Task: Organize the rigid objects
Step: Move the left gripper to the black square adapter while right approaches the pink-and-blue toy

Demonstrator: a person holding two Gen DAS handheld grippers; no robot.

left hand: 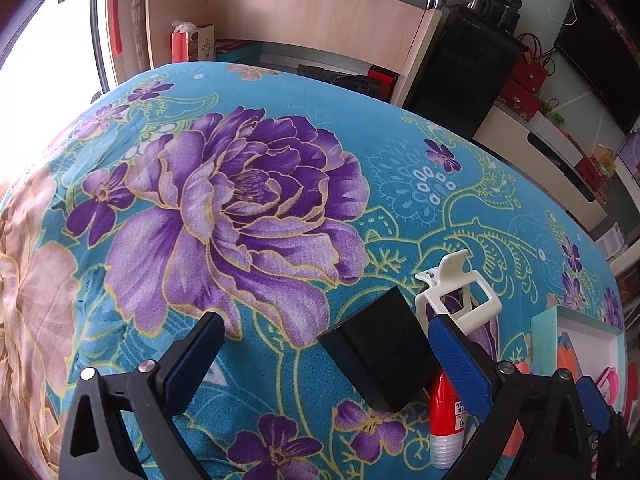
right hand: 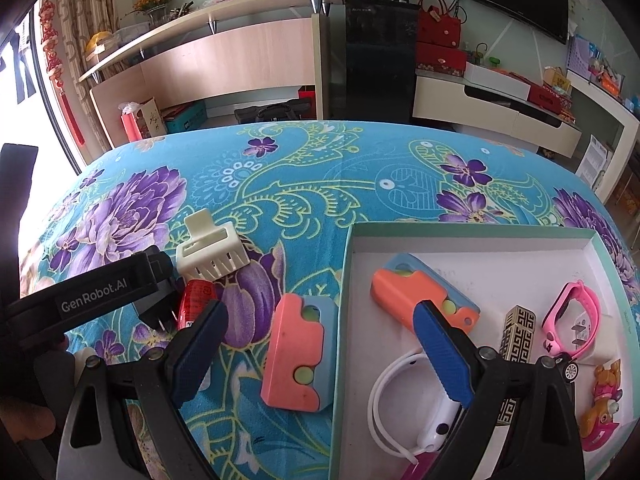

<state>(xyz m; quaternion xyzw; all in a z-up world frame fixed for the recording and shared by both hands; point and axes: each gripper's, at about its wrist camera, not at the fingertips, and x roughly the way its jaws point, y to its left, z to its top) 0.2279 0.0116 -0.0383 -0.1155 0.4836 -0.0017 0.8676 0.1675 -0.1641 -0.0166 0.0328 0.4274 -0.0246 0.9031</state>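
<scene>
My left gripper (left hand: 326, 360) stands open over the flowered cloth. A black plug adapter (left hand: 380, 356) lies between its fingers, close to the right blue pad (left hand: 460, 360). Just beyond are a white claw clip (left hand: 456, 292) and a red bottle (left hand: 446, 420). My right gripper (right hand: 322, 350) is open too, with an orange-and-blue block (right hand: 298, 356) on the cloth between its fingers, untouched. Right of it is the white-lined box (right hand: 472, 236), holding a second orange-and-blue block (right hand: 420, 296), a pink watch (right hand: 572, 312), a white band (right hand: 400, 396), a patterned block (right hand: 518, 336) and a toy (right hand: 604, 400).
The right wrist view also shows the claw clip (right hand: 212, 252), red bottle (right hand: 196, 304) and adapter (right hand: 158, 312) under the left tool's branded arm (right hand: 96, 298). A hand (right hand: 24, 424) shows at the lower left. Shelves and a black cabinet (right hand: 376, 60) stand behind the table.
</scene>
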